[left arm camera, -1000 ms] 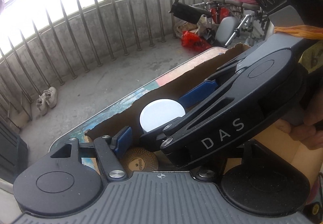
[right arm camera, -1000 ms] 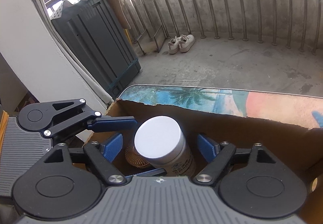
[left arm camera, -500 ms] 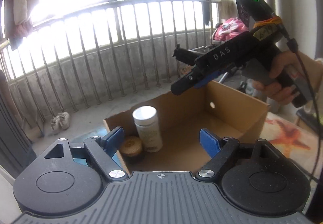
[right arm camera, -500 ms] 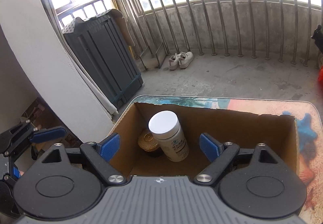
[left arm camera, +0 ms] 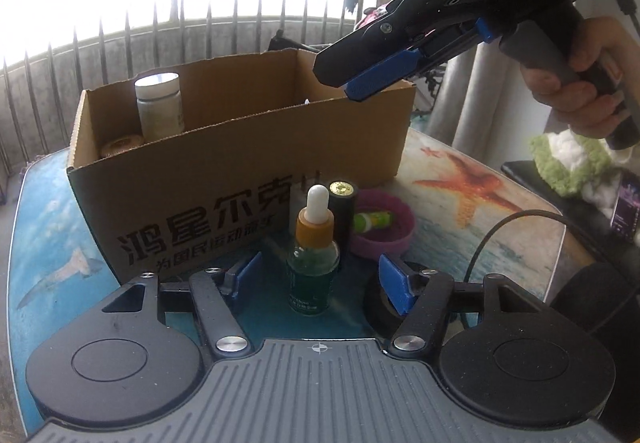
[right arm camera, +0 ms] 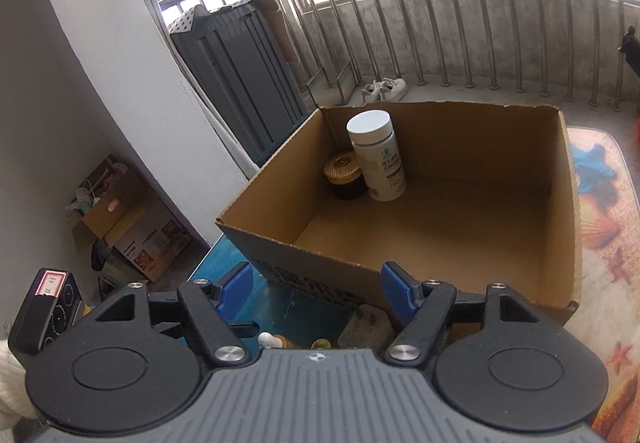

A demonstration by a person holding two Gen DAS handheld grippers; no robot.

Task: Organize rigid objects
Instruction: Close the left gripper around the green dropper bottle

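Left hand-held gripper [left arm camera: 318,279] stood apart, jaws just closing, the green dropper bottle [left arm camera: 313,263] upright between them, untouched; right hand-held gripper [right arm camera: 316,289] gaped empty near the cardboard box [right arm camera: 280,239].

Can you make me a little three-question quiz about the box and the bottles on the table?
1. True or false: the cardboard box is empty.
2. What colour is the cap of the tall bottle in the box?
3. Which stands nearest the left gripper? A the dropper bottle, B the pink bowl, C the black tube.

Key
1. False: the tall bottle and a small gold-lidded jar stand in one corner.
2. White.
3. A. It stands between the open jaws, untouched.
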